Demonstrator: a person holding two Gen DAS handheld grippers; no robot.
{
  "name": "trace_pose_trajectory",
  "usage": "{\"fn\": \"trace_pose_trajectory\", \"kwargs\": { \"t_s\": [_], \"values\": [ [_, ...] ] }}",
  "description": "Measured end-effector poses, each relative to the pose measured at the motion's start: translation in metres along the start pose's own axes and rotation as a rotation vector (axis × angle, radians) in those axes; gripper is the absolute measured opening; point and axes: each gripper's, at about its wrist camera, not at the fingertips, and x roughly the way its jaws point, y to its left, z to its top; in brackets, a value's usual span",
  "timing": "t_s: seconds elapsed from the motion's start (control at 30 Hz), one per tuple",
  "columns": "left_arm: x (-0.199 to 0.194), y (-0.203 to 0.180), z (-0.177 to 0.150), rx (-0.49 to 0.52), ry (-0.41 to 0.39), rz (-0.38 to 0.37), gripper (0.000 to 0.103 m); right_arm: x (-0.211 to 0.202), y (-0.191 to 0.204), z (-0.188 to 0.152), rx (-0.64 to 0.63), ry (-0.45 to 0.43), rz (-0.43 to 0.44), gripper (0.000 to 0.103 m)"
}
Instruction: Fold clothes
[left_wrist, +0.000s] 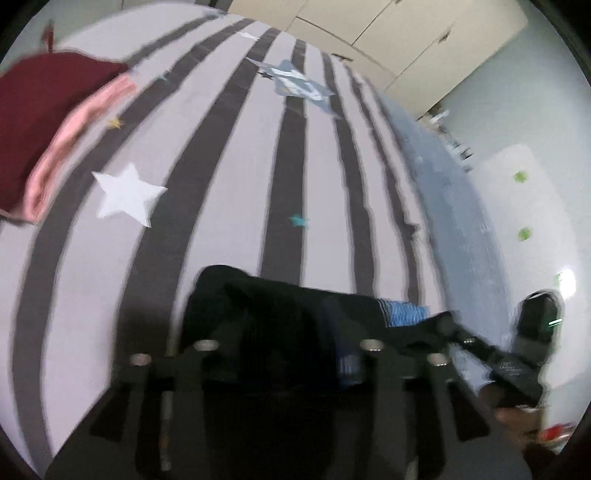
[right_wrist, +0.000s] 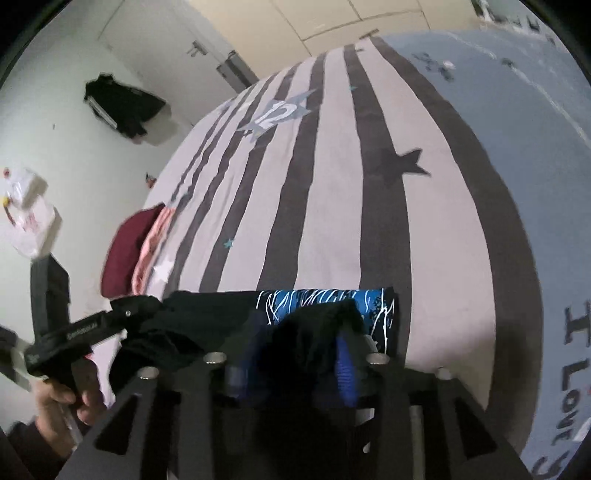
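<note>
A dark garment (left_wrist: 280, 314) with a blue patterned panel (right_wrist: 325, 306) hangs between my two grippers above the striped bed. My left gripper (left_wrist: 288, 347) is shut on one end of it; the cloth bunches between its fingers. My right gripper (right_wrist: 295, 354) is shut on the other end, with dark cloth draped over its fingers. The right gripper (left_wrist: 454, 332) shows in the left wrist view at the right, and the left gripper (right_wrist: 129, 314) shows in the right wrist view at the left, each pinching the garment.
The bed (left_wrist: 240, 166) has a grey and dark striped cover with stars. A folded stack of maroon and pink clothes (left_wrist: 48, 133) lies at its left edge, also in the right wrist view (right_wrist: 136, 251). A dark garment (right_wrist: 122, 103) lies on the floor. Wardrobe doors (left_wrist: 388, 33) stand behind.
</note>
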Motion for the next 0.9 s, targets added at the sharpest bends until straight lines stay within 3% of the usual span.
{"fn": "trace_pose_trajectory", "kwargs": {
  "t_s": [0.03, 0.13, 0.23, 0.3, 0.43, 0.47, 0.53, 0.57, 0.63, 0.7, 0.77, 0.8, 0.83, 0.9],
  "values": [
    [-0.003, 0.001, 0.003, -0.007, -0.011, -0.001, 0.055, -0.002, -0.005, -0.001, 0.018, -0.012, 0.007, 0.050],
    [-0.016, 0.002, 0.009, 0.030, -0.092, 0.088, 0.067, -0.010, -0.024, -0.001, 0.088, -0.049, -0.012, 0.052],
    [-0.027, -0.002, 0.008, 0.101, -0.130, 0.179, 0.067, -0.021, -0.027, -0.004, 0.089, -0.095, -0.085, 0.052],
    [-0.045, -0.010, -0.001, 0.152, -0.180, 0.197, 0.067, -0.036, -0.009, -0.011, 0.018, -0.153, -0.156, 0.052],
    [-0.073, -0.037, -0.037, 0.340, -0.247, 0.211, 0.066, -0.057, 0.035, -0.035, -0.139, -0.213, -0.196, 0.052],
    [-0.074, -0.046, -0.047, 0.407, -0.245, 0.209, 0.064, -0.059, 0.047, -0.043, -0.181, -0.216, -0.201, 0.052],
    [-0.065, -0.060, -0.060, 0.500, -0.207, 0.204, 0.036, -0.051, 0.067, -0.056, -0.260, -0.187, -0.205, 0.051],
    [-0.054, -0.066, -0.064, 0.528, -0.174, 0.204, 0.032, -0.043, 0.076, -0.061, -0.296, -0.171, -0.211, 0.051],
    [-0.028, -0.070, -0.066, 0.565, -0.122, 0.232, 0.014, -0.029, 0.085, -0.065, -0.324, -0.151, -0.209, 0.050],
    [0.000, -0.062, -0.060, 0.557, -0.080, 0.281, 0.012, -0.007, 0.088, -0.061, -0.318, -0.129, -0.217, 0.050],
    [0.019, -0.048, -0.050, 0.521, -0.070, 0.328, 0.012, 0.018, 0.083, -0.056, -0.315, -0.102, -0.273, 0.041],
    [0.027, -0.037, -0.044, 0.495, -0.081, 0.344, 0.010, 0.030, 0.079, -0.054, -0.313, -0.090, -0.311, 0.039],
    [0.028, -0.030, -0.040, 0.469, -0.094, 0.357, 0.002, 0.036, 0.068, -0.051, -0.295, -0.094, -0.357, 0.034],
    [0.022, -0.025, -0.040, 0.440, -0.122, 0.406, 0.002, 0.042, 0.048, -0.046, -0.241, -0.111, -0.429, 0.027]
  ]
}}
